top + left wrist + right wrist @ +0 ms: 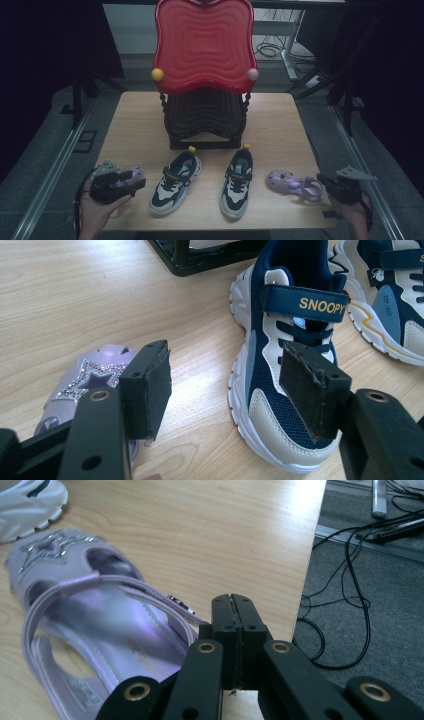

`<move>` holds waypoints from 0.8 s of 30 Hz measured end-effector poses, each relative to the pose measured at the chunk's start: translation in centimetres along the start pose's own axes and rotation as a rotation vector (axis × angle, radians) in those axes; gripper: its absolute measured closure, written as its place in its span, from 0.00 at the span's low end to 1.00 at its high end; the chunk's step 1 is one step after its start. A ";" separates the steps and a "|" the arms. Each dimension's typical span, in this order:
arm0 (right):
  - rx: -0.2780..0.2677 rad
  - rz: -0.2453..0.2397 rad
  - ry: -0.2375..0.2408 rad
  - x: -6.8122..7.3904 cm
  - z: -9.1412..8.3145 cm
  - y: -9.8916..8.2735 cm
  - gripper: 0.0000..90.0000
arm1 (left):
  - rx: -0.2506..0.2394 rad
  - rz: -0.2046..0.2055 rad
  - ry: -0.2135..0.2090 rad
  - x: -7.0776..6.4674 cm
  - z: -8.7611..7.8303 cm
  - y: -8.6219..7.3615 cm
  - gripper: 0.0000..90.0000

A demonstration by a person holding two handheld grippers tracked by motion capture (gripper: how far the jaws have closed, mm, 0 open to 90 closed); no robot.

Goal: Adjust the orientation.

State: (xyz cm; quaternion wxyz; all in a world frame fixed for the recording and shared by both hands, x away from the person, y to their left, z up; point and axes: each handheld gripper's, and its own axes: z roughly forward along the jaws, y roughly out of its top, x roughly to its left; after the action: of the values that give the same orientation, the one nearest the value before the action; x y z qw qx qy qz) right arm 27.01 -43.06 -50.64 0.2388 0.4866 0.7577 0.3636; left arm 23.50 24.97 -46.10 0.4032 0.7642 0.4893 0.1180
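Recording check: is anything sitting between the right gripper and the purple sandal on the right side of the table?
Nothing visible. The right gripper, jaws pressed together, sits just behind the heel strap of the purple sandal, with only bare table around it. The nearest sneaker lies beyond the sandal's toe, not in the gap.

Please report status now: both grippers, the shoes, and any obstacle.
Left gripper open, empty, over left purple sandal. Right gripper shut, empty, beside right purple sandal. Two sneakers between. Shoe rack behind.
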 end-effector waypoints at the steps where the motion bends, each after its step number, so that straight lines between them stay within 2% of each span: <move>1: 0.005 -0.001 -0.001 0.1 -0.1 -0.1 0.99 | -0.003 -0.003 0.002 0.1 -0.1 0.0 0.42; 10: 0.034 -0.019 0.000 1.7 -1.1 -1.1 0.99 | -0.006 -0.005 0.005 0.2 -0.3 -0.1 0.42; 16: 0.065 -0.036 0.033 2.9 -1.6 -1.8 0.99 | -0.006 -0.009 0.006 0.3 -0.4 -0.1 0.42; 24: 0.065 -0.021 0.036 3.0 -2.0 -2.1 0.99 | -0.012 -0.015 0.010 0.5 -0.7 -0.2 0.42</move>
State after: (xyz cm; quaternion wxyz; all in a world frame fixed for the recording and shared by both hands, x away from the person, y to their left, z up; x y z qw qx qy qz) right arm 23.21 -41.51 -51.08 0.2131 0.4797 0.7782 0.3449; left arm 23.19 25.78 -45.89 0.4061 0.7576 0.4963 0.1216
